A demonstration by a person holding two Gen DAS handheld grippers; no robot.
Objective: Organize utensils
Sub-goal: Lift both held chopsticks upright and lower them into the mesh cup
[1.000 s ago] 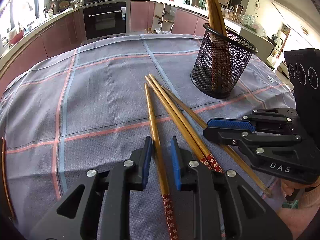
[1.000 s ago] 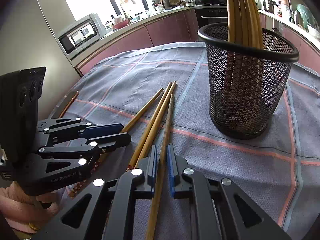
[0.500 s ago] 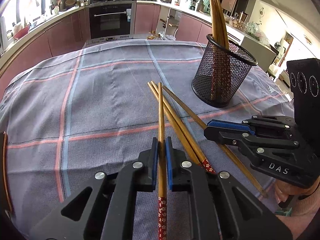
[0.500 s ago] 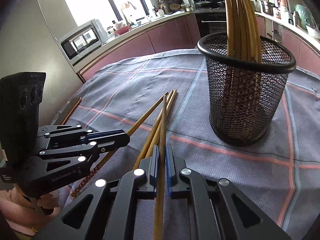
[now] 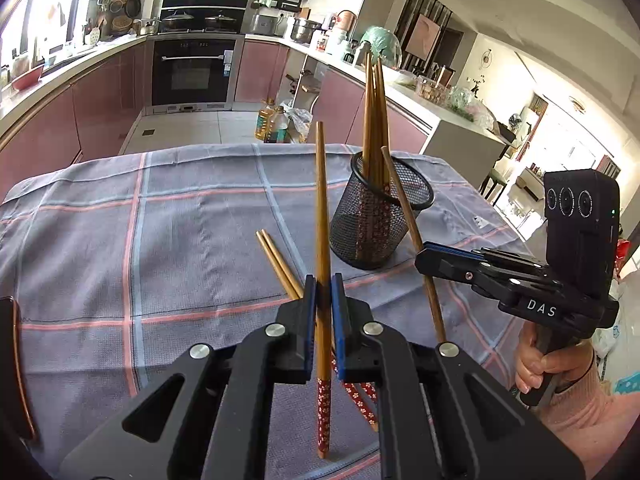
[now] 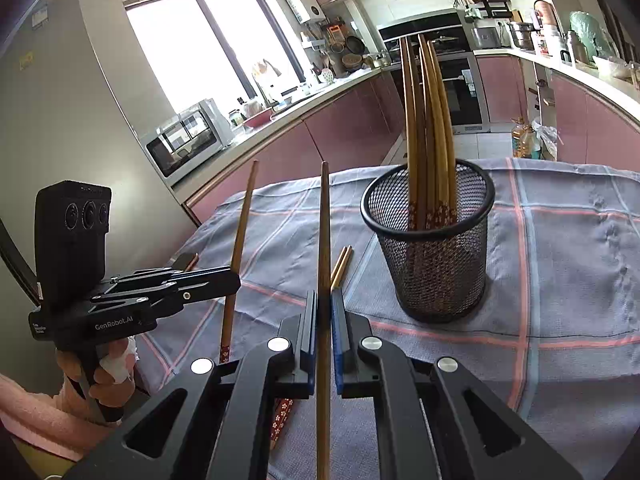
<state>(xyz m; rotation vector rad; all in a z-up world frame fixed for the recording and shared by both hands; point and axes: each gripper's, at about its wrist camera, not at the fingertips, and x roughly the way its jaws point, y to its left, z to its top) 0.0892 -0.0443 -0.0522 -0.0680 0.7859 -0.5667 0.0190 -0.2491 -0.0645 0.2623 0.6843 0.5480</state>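
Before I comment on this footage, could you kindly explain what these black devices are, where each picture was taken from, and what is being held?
There is no robot here: a person holds a handheld two-finger gripper in each hand, and each carries a wide-angle camera looking along its fingers. One picture comes from the left gripper, the other from the right gripper; each also sees the other from the side. Each is shut on one wooden chopstick: the left chopstick and the right chopstick, both raised off the checked tablecloth. Two more chopsticks lie on the cloth. Beside them stands a black mesh cup already holding several chopsticks.
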